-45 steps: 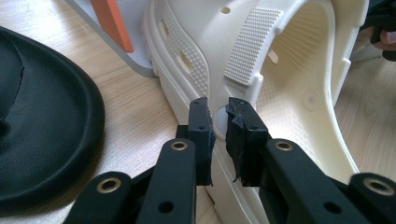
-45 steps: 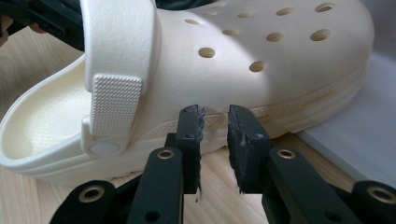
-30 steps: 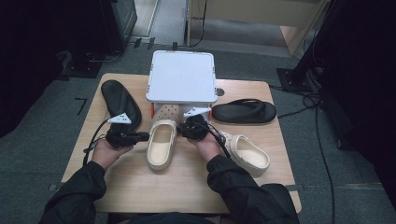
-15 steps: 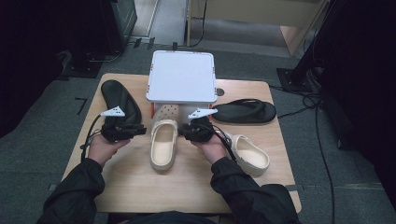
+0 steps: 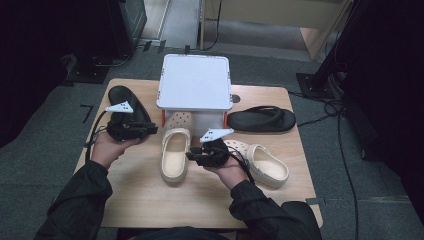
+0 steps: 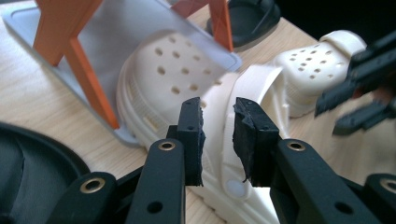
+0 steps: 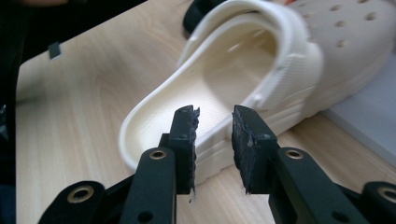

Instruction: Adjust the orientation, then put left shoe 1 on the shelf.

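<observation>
Two grippers flanking the middle cream clog (image 5: 175, 152), neither gripping anything.
I'm seeing the left gripper (image 5: 150, 129) sitting just left of the clog's toe, jaws parted by a narrow gap with nothing between them; in the left gripper view they're pointing at the clog's strap (image 6: 254, 84). The right gripper (image 5: 192, 156) is hovering just right of the clog's heel side, jaws likewise slightly apart and empty. The clog is lying upright on the surface (image 5: 135, 195), toe tucked under the white raised tray (image 5: 195, 82) between its orange legs (image 6: 91, 81). A second cream clog (image 5: 262, 162) is lying to the right, black sandals (image 5: 262, 119) behind it and at far left.
</observation>
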Action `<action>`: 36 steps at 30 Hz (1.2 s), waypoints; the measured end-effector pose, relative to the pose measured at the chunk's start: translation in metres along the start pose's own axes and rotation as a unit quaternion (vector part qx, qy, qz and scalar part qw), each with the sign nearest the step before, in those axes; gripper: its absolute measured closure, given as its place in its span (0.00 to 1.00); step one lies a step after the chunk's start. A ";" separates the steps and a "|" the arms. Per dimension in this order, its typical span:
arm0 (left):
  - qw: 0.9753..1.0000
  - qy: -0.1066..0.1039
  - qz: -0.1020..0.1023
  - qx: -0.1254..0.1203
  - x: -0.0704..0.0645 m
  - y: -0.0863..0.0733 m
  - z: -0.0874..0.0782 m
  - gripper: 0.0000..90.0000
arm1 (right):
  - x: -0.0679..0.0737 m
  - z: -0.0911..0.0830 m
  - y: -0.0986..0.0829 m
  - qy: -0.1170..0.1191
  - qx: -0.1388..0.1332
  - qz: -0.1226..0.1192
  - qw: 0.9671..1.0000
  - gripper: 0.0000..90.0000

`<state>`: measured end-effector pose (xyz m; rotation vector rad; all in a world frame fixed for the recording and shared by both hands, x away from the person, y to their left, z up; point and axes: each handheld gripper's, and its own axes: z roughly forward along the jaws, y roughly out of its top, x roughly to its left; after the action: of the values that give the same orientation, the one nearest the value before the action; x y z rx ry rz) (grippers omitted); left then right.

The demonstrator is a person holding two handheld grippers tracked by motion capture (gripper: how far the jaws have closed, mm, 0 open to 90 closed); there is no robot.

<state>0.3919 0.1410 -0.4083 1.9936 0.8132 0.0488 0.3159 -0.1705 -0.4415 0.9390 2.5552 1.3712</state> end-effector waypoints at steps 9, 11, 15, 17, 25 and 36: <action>1.000 -0.004 0.015 -0.024 0.003 0.033 -0.017 0.82 | 0.015 0.003 -0.007 0.043 0.006 0.008 0.999 0.79; 1.000 -0.005 0.013 -0.025 0.004 0.037 -0.018 0.82 | 0.017 0.004 -0.008 0.045 0.007 0.008 0.999 0.79; 1.000 -0.007 0.016 -0.021 0.006 0.051 -0.019 0.82 | 0.023 0.007 -0.009 0.050 0.011 -0.001 0.999 0.79; 1.000 -0.001 0.021 -0.017 0.007 0.058 -0.018 0.82 | 0.026 0.008 -0.011 0.053 0.012 -0.008 0.998 0.80; 1.000 0.006 0.023 -0.006 0.014 0.073 -0.003 0.82 | 0.036 0.012 -0.014 0.066 0.015 -0.023 0.997 0.85; 0.999 0.012 0.032 -0.028 0.026 0.071 0.009 0.89 | 0.050 0.022 -0.023 0.089 0.031 -0.036 0.995 0.91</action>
<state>0.4526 0.1259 -0.3647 1.9690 0.7556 0.1306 0.2724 -0.1356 -0.4625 0.7546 2.7477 1.4229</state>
